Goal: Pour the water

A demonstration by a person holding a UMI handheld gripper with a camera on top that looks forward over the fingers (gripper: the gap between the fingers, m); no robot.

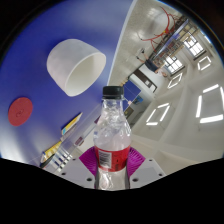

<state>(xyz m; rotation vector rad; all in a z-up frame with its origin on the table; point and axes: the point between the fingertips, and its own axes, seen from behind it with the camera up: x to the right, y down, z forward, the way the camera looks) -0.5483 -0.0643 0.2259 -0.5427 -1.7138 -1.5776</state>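
Note:
A clear plastic water bottle [113, 135] with a black cap and a red label stands between my fingers. My gripper [112, 160] is shut on the bottle, with the purple pads [88, 157] pressing its labelled waist from both sides. The whole view is tilted, so the bottle is held tipped over the blue table [35, 65]. A white cup [76, 66] sits on the blue surface beyond the bottle, up and to the left of its cap, with its open mouth facing the bottle. The bottle's lower part is hidden by the gripper body.
A red round disc [20, 110] lies on the blue table left of the cup. Small yellow and grey items [66, 128] lie near the table's edge beside the bottle. Behind are a white ceiling with square light panels [210, 103] and office fittings.

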